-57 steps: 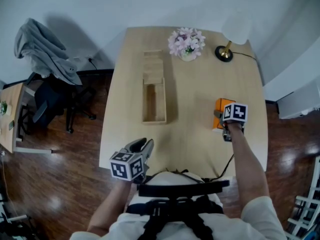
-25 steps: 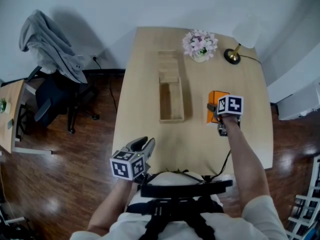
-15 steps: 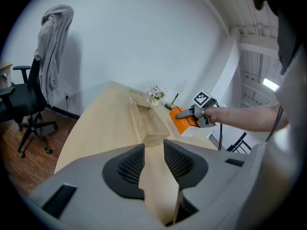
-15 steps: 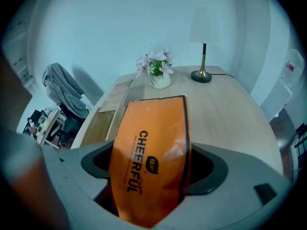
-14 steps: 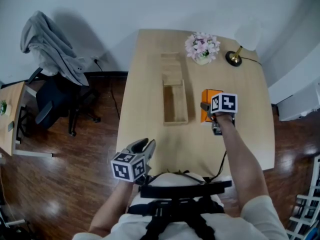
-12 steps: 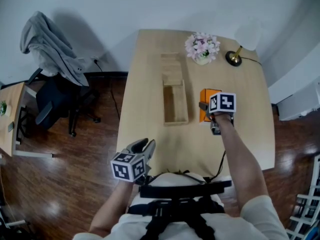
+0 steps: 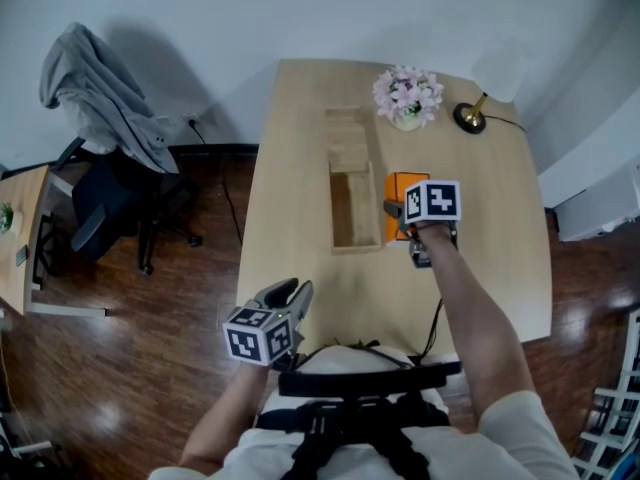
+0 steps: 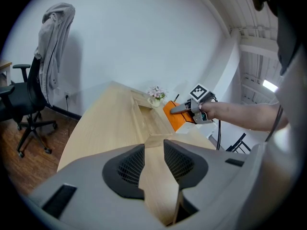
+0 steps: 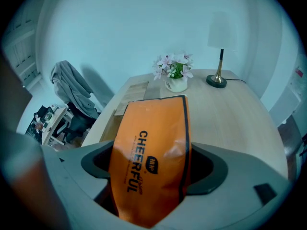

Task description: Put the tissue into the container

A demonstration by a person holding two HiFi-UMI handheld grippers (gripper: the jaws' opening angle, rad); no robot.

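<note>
Tissue pack [image 9: 148,171] is pinched in our right gripper [image 7: 393,209] just beside the container [image 7: 356,208]; our left gripper [image 8: 154,153] gapes empty.

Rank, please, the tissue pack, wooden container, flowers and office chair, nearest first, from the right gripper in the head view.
1. tissue pack: in the right gripper's jaws.
2. wooden container: just left.
3. flowers: table's far edge.
4. office chair: floor, far left.

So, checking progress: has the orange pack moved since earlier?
Yes: the pack has moved left, toward the tray, and is now right beside it.
</note>
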